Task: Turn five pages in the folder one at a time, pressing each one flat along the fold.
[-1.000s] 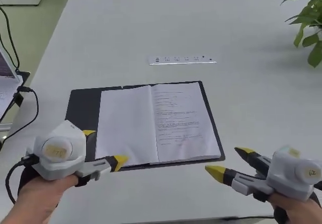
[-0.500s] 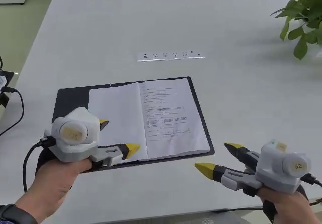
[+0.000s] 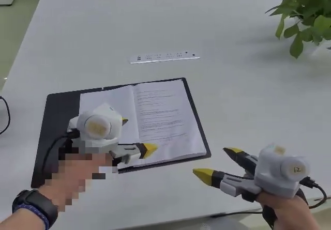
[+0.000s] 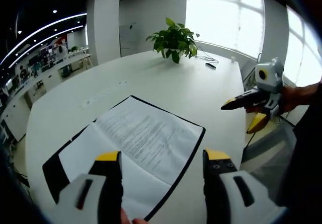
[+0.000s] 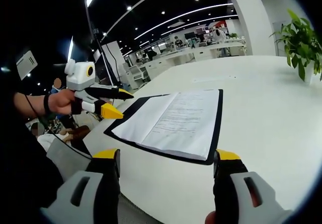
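A black folder [image 3: 59, 116] lies open on the white table, with a blank left page [image 3: 126, 103] and a printed right page [image 3: 165, 119]. My left gripper [image 3: 136, 134] hovers open over the lower part of the left page, near the fold, with nothing between its jaws. My right gripper [image 3: 217, 163] is open too, off the folder's near right corner and above bare table. In the left gripper view the folder [image 4: 146, 133] lies beyond my open jaws and the right gripper [image 4: 251, 108] shows at right. The right gripper view has the folder [image 5: 176, 118] ahead and the left gripper [image 5: 108, 103] at left.
A white power strip [image 3: 164, 57] lies on the table beyond the folder. A potted green plant [image 3: 302, 13] stands at the far right. The table's near edge runs just under my hands. A cable [image 3: 315, 191] trails from the right gripper.
My left gripper has moved right from beside the folder's near left corner to over the left page. The right gripper has hardly moved. The head camera has shifted.
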